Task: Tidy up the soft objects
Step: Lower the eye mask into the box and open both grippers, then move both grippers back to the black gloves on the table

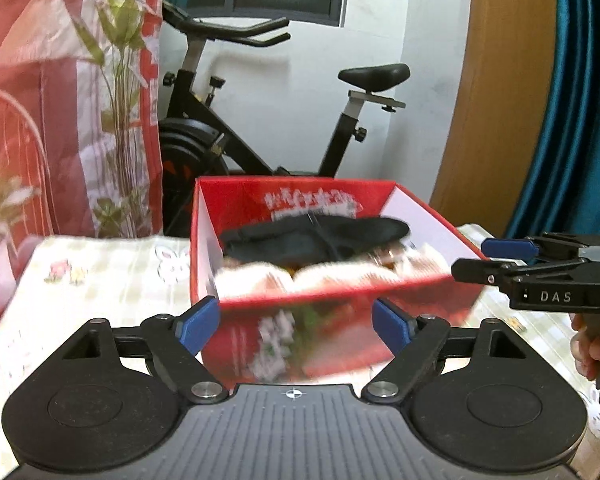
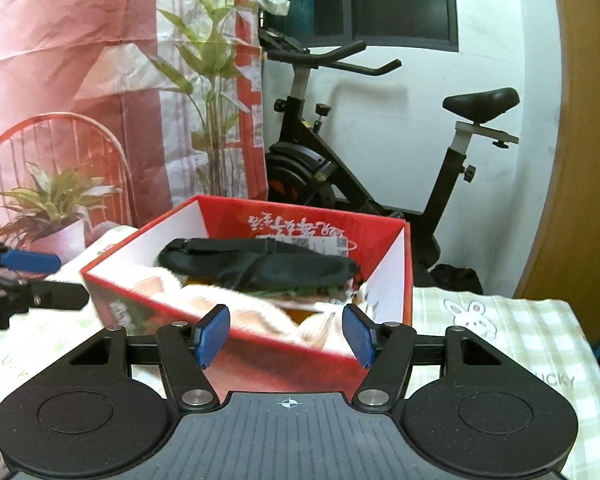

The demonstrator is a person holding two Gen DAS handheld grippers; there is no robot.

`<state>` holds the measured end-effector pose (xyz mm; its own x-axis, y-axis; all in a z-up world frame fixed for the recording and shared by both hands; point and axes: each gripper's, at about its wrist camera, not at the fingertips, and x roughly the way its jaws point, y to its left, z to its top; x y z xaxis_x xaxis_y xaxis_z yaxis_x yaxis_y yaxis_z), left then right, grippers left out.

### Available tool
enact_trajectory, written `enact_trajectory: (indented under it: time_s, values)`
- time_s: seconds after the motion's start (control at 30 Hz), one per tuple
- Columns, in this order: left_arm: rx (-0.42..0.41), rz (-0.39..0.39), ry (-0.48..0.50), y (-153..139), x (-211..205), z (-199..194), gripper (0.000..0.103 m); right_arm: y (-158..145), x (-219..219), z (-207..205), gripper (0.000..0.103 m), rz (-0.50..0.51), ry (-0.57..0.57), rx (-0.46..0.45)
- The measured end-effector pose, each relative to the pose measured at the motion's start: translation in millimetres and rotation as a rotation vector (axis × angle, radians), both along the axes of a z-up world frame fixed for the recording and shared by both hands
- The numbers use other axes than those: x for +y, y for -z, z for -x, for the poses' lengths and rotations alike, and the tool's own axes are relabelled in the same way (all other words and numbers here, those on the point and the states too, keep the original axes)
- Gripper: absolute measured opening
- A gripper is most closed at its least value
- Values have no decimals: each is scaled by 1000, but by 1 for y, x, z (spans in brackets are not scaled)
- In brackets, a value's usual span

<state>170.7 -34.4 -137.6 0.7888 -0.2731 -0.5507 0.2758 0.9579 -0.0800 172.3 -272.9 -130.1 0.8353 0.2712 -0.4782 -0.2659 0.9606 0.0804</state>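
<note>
A red cardboard box [image 1: 340,296] stands on the cloth-covered table, also in the right wrist view [image 2: 260,356]. In it lie a black fabric item [image 1: 316,240] [image 2: 260,264] on top and pale fluffy soft items [image 1: 324,276] [image 2: 228,304] beneath. My left gripper [image 1: 296,324] is open and empty just in front of the box's near wall. My right gripper [image 2: 286,334] is open and empty at the box's near wall; it shows in the left wrist view [image 1: 496,258] at the box's right side. The left gripper shows at the left in the right wrist view [image 2: 40,280].
The table carries a pale checked cloth with rabbit prints [image 1: 100,280] [image 2: 500,328]. A black exercise bike [image 1: 260,128] [image 2: 340,176] stands behind the table. A potted plant [image 2: 52,208] and red chair stand at left. A blue curtain [image 1: 572,100] hangs right.
</note>
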Motion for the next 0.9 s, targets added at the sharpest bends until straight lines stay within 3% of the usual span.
enact_trajectory:
  time_s: [0.2, 0.43, 0.63, 0.9]
  values:
    - [50, 31, 16, 23, 1, 37, 84, 8, -1, 41, 58, 6, -11, -5]
    - [124, 42, 56, 53, -1, 66, 79, 39, 2, 87, 58, -23, -2, 54]
    - [182, 47, 92, 80, -6, 83, 77, 69, 8, 120, 54, -47, 26, 121]
    - [201, 44, 131, 94, -13, 85, 77, 91, -3, 136, 53, -79, 95, 171]
